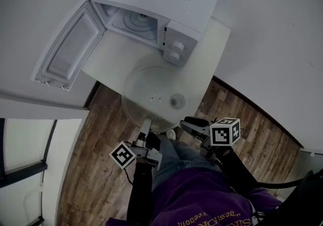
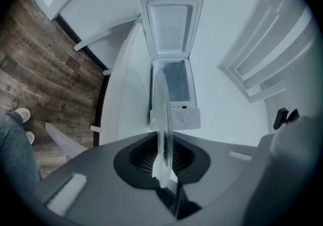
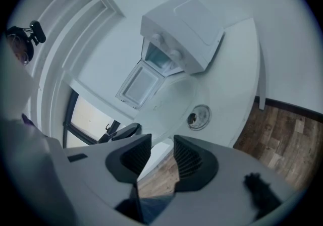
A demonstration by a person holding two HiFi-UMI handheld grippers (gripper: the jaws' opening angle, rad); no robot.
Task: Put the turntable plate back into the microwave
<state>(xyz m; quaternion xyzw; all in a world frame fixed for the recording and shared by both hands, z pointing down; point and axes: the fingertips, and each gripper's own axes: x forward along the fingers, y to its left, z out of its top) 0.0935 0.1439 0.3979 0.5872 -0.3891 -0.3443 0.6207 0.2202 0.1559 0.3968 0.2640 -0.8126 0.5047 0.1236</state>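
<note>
Plate: the glass turntable plate (image 1: 151, 89) hung roughly level outside the microwave (image 1: 166, 3). It was over the near edge of the white table (image 1: 108, 61) and reached out above the wood floor (image 1: 96, 144).
Left claw: the left gripper (image 2: 162, 167) had its jaws almost together, clamped on the plate's near rim. In the left gripper view the glass ran edge-on from between the pads toward the oven cavity.
Right claw: the right gripper (image 3: 157, 162) stood wide apart with nothing between its pads, only floor and table edge showing in the gap. It sat close to the plate's near right rim, and whether it touched could not be told.
Door: the microwave door (image 1: 68, 51) was swung fully open, to the left in the head view.
Round piece: a small round piece (image 1: 176, 100) showed at the glass, on it or under it, which could not be told.
</note>
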